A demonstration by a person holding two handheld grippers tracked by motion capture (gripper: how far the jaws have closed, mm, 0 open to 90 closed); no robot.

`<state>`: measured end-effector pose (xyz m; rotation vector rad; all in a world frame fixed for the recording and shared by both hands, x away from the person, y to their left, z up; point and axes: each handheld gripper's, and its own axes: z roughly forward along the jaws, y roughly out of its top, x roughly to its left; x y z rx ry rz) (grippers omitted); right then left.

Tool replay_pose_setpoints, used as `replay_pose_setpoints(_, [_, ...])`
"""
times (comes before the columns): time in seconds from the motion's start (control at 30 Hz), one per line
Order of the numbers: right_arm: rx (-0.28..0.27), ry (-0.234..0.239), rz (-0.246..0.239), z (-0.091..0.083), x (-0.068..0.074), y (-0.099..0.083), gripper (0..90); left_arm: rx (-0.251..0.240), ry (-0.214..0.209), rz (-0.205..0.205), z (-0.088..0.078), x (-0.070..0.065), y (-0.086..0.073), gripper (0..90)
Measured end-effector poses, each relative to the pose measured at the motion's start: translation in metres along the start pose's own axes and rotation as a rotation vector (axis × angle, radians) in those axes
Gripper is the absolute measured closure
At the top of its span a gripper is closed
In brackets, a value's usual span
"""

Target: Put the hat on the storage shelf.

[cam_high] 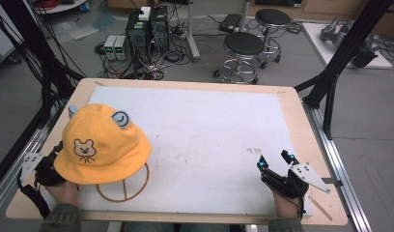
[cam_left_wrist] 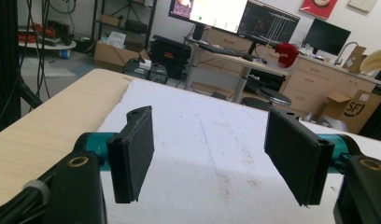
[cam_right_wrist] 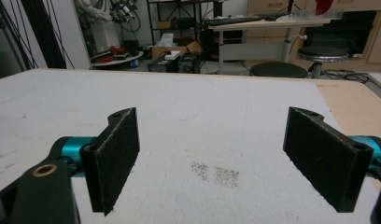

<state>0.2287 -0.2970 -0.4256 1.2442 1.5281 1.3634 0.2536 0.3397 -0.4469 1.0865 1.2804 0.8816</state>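
A yellow bucket hat (cam_high: pixel 101 140) with a bear patch and two small grey ears sits on a wooden stand, whose ring base (cam_high: pixel 125 191) lies on the white mat (cam_high: pixel 204 135) at the front left. My left gripper (cam_left_wrist: pixel 209 114) is held at the table's front left corner, its front hidden under the hat's brim in the high view. Its jaws stand wide open over bare mat. My right gripper (cam_high: pixel 274 159) rests at the front right of the mat, well away from the hat. Its jaws (cam_right_wrist: pixel 213 113) are open with nothing between them.
The mat covers most of the wooden table (cam_high: pixel 301 125). A dark smudge (cam_right_wrist: pixel 215 172) marks the mat just ahead of the right gripper. Black frame posts (cam_high: pixel 330 92) flank the table. Stools (cam_high: pixel 243 48) and computer boxes (cam_high: pixel 147 29) stand on the floor beyond.
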Motion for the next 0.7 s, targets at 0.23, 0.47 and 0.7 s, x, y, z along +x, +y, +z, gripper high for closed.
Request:
replay_pose_setpoints(0.23, [-0.008,-0.02,0.028,-0.0013,-0.002,-0.0003,17.5,0.001,0.004,0.003,-0.0004,0.0003,0.0002,33.3])
replay_pose_setpoints(0.47, [0.0,-0.015,0.035,-0.0008,-0.0024,-0.0031,17.6,0.002,0.001,0.004,-0.0002,-0.0005,-0.0004,33.2])
replay_pose_setpoints(0.7, [-0.003,-0.021,0.021,-0.0002,-0.0011,-0.0032,17.6,0.0,0.001,0.004,0.0,-0.0003,0.0,33.3])
